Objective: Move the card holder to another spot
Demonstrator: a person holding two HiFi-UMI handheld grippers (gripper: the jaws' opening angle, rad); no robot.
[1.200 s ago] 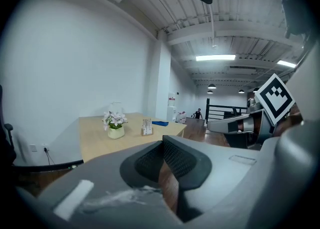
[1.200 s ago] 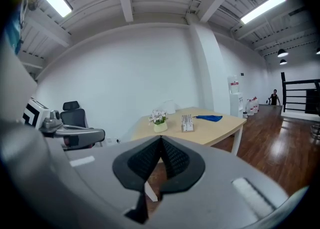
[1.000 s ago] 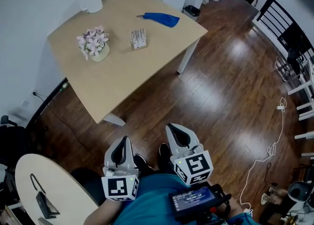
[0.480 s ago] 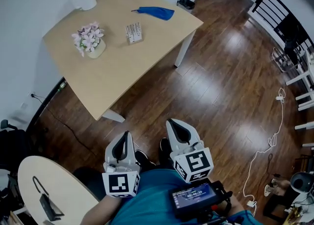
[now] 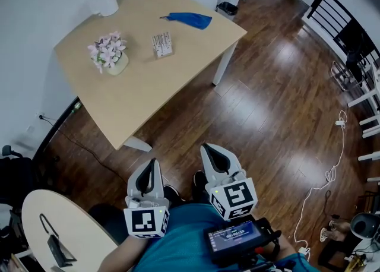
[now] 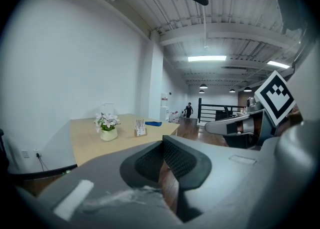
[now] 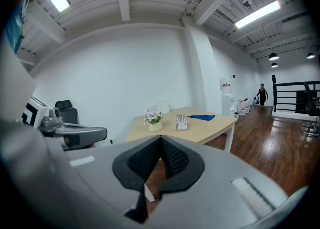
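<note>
My left hand-held gripper [image 5: 152,165]: jaws together, held low and near me over the wood floor [image 5: 267,116]. My right hand-held gripper [image 5: 209,152]: jaws together as well, just beside the left one. Both point toward the worktop [image 5: 148,87] and are well apart from it. Card holder [image 5: 161,44] stands upright toward the worktop's far side. Flower pot [image 5: 110,54] sits to its left. Blue cloth [image 5: 189,20] lies farther off, to its right.

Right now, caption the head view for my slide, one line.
Left tongs and right tongs, both shut, hang by the person's waist, away from the table with card holder, flowers and blue item.
</note>
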